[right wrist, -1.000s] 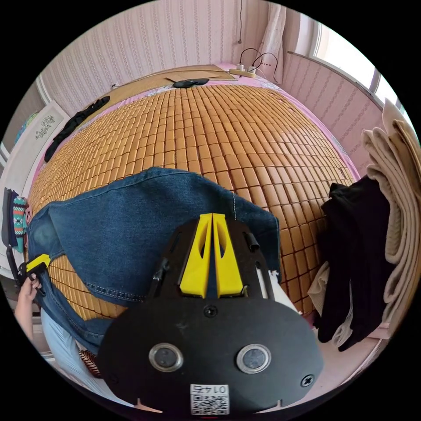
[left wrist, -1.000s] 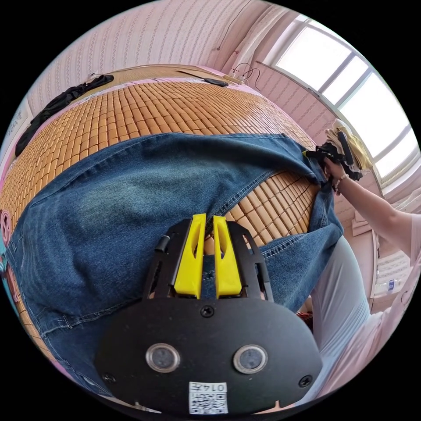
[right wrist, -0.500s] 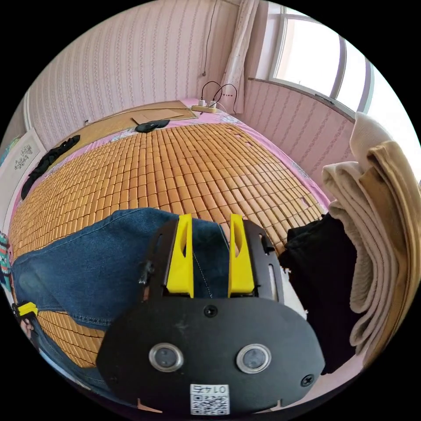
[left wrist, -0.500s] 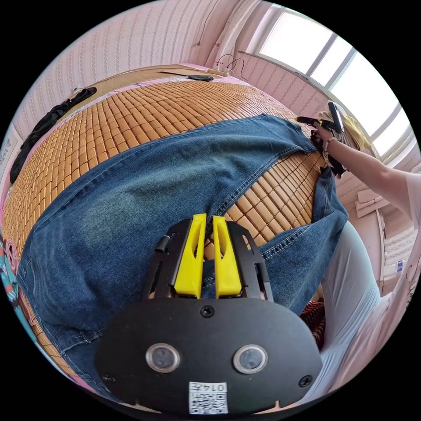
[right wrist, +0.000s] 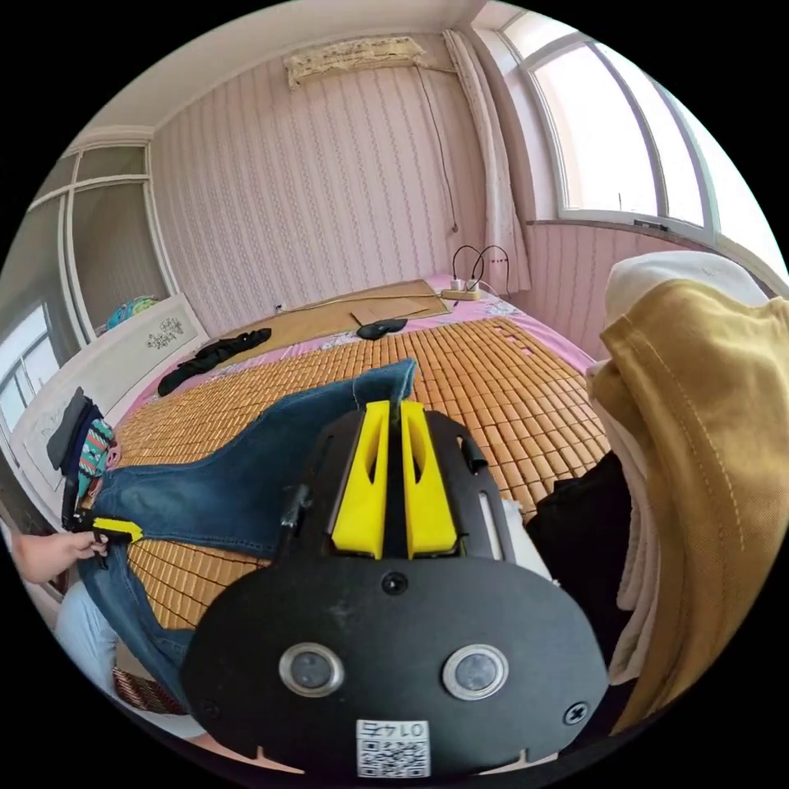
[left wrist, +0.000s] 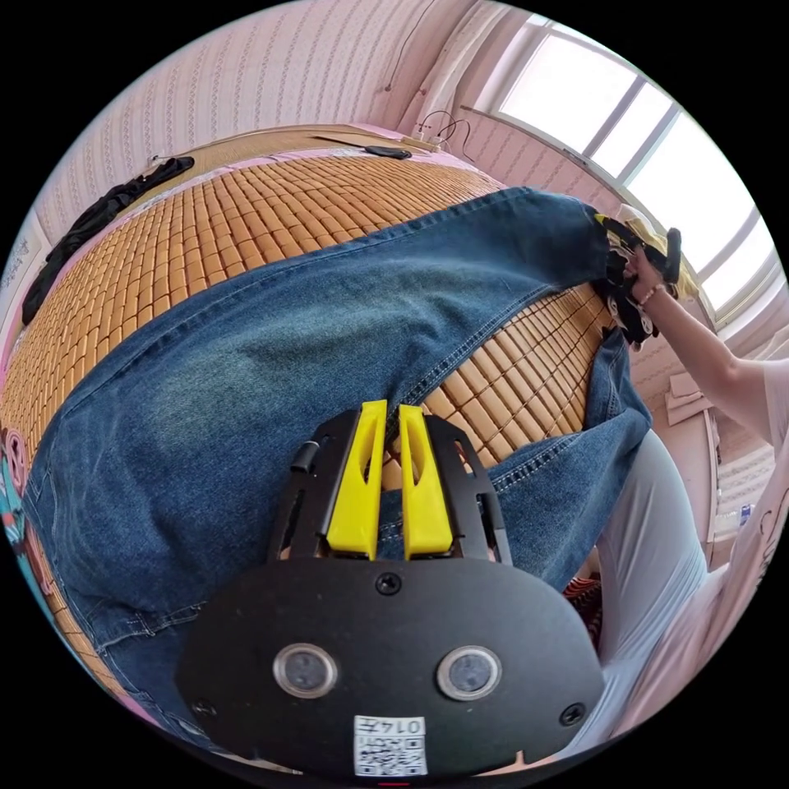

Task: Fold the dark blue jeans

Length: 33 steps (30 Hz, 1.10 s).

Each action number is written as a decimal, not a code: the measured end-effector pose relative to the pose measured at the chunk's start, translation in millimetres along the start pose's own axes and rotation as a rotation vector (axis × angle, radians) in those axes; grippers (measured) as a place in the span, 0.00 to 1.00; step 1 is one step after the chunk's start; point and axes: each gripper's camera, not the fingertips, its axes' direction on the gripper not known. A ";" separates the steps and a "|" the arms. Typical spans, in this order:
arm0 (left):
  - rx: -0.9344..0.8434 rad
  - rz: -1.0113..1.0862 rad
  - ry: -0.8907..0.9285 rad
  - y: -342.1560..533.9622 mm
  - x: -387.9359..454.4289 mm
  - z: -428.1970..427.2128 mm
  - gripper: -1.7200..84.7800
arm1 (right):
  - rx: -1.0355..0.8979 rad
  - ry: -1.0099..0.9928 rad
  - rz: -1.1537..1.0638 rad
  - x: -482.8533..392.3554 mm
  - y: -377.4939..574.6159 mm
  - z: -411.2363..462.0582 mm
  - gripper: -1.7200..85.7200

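The dark blue jeans (left wrist: pixel 246 345) lie across the bamboo-tile mat (left wrist: pixel 271 205) on the bed. My left gripper (left wrist: pixel 391 408) is shut on denim at the inner seam near the crotch. One leg stretches to the far right, where a hand holds my right gripper (left wrist: pixel 633 246) at its end. In the right gripper view, my right gripper (right wrist: pixel 393 404) is shut on that leg's hem, which pokes up past the jaw tips, with the jeans (right wrist: pixel 246 485) running away to the left gripper (right wrist: pixel 115 528). The other leg (left wrist: pixel 608 411) droops over the bed edge.
A pile of mustard and cream clothes (right wrist: pixel 690 427) with a black garment (right wrist: pixel 575 526) sits close on the right. Another black garment (right wrist: pixel 214 357) lies at the mat's far side, near a power strip (right wrist: pixel 460 292). The person's leg (left wrist: pixel 649 526) stands by the bed edge.
The right gripper opened half a second ago and is now shut on the leg hem, held higher. The leg has been drawn out straighter. The left gripper has kept its hold.
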 end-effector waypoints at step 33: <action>0.041 0.327 -0.195 80.1 191.6 6.6 0.06 | -0.093 0.013 0.112 7.1 70.3 -179.1 0.10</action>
